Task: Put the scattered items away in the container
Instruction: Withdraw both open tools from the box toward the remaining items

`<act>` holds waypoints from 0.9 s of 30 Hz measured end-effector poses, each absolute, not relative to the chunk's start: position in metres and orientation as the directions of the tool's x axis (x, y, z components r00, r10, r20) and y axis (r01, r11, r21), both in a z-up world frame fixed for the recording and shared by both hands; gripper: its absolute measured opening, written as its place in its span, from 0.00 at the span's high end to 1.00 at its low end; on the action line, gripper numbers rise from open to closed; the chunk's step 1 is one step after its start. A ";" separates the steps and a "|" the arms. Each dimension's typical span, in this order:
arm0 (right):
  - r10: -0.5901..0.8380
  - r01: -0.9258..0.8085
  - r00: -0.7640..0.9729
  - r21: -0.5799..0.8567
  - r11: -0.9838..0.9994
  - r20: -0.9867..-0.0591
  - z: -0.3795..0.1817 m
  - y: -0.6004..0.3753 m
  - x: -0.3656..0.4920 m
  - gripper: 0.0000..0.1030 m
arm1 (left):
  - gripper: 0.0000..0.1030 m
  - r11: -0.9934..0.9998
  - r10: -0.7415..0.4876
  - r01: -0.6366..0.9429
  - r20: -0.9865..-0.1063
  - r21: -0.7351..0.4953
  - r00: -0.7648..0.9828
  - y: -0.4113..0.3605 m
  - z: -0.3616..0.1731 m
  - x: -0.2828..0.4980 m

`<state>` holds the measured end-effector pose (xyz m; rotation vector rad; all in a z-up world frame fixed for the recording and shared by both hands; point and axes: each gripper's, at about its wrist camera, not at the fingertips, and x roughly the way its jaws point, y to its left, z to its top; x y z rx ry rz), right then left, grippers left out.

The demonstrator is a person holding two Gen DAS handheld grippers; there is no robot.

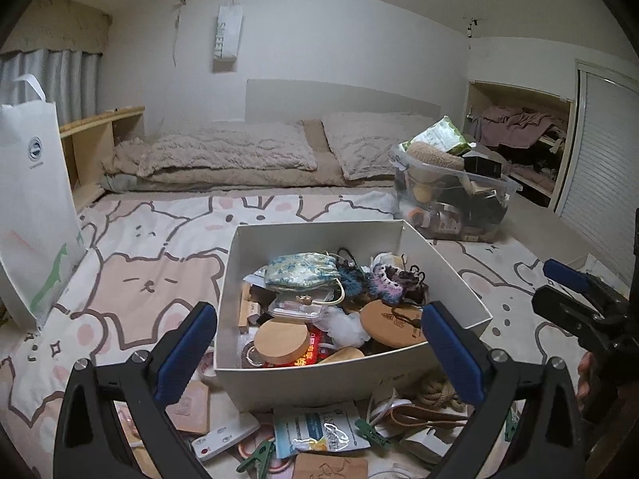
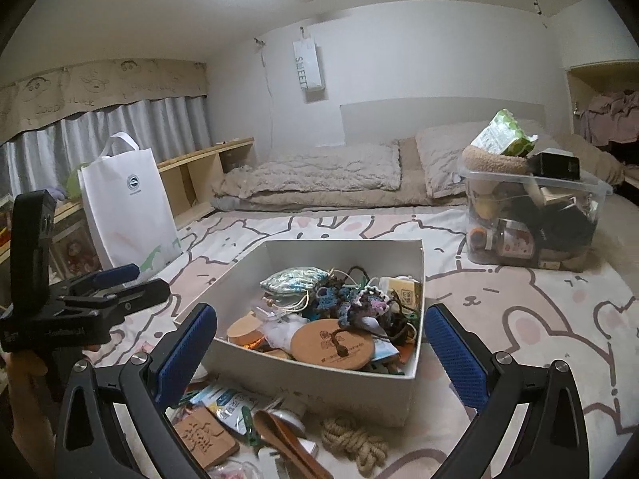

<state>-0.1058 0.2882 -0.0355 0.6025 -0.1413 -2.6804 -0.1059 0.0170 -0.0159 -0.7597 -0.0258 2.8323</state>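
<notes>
You have two grippers up, both spread wide with nothing between the blue pads: your left gripper [image 1: 319, 343] sits over the near wall of the white box [image 1: 447, 275], your right gripper [image 2: 321, 345] over its near corner. One box, open-topped, rests on the cartoon bedspread [image 2: 519, 303] and is piled with two round wooden lids [image 1: 282, 339], a patterned pouch [image 1: 303, 271] and dark crochet pieces. Loose in front of it you can count one coil of rope [image 2: 353, 441], one brown leather strap [image 2: 291, 443], two green clips [image 1: 371, 433], one snack packet [image 1: 319, 431] and a carved wooden tag [image 2: 205, 437]. One clear tub [image 2: 535, 219] stands well beyond on the right, one white bag [image 2: 127, 199] on the left; bare bedspread lies to the box's right
</notes>
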 end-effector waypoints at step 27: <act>-0.223 0.190 -0.905 0.124 -0.974 -0.361 -0.049 0.341 -0.012 0.00 | 0.00 -0.979 0.201 -0.196 -0.383 -0.053 -0.902 0.009 -0.026 -0.008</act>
